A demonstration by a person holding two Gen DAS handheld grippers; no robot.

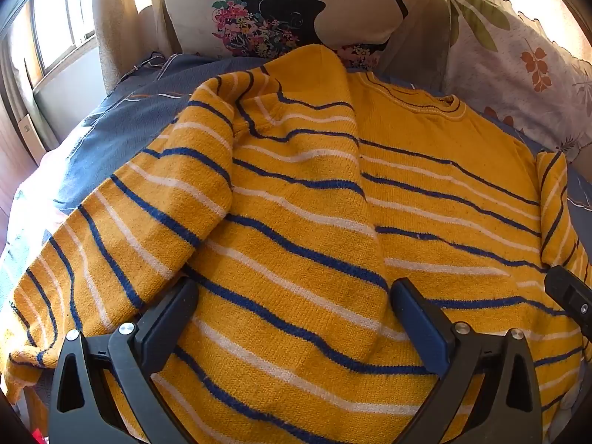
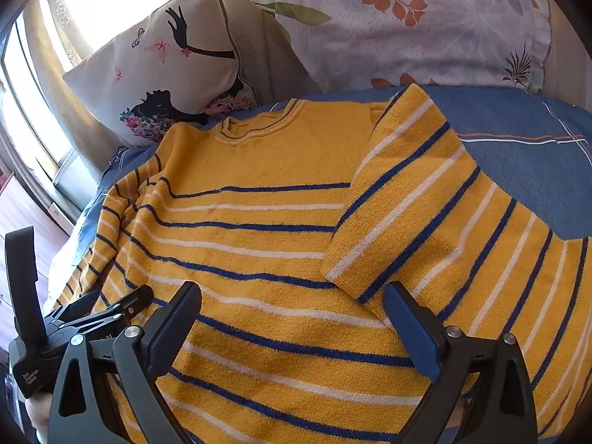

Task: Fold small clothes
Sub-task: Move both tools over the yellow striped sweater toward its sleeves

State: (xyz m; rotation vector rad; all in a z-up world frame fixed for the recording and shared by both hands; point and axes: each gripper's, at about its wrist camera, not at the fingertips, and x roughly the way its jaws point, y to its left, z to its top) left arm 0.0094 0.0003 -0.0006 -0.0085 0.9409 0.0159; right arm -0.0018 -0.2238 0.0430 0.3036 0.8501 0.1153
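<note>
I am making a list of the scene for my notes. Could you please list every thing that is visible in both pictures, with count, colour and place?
Yellow knitted sweater with blue and white stripes: one, spread front up on the bed, one sleeve folded across its body.
Blue bed sheet with thin white and orange lines: one, under the sweater.
Cream cushion with a black figure and pink flowers: one, behind the collar.
White pillow with orange and green leaves: one, at the bed's head.
Beige curtain: beside the window.
Window: one, far left.
Left gripper: black, open, above the sweater's lower part.
Right gripper: black, open, above the sweater's hem.
</note>
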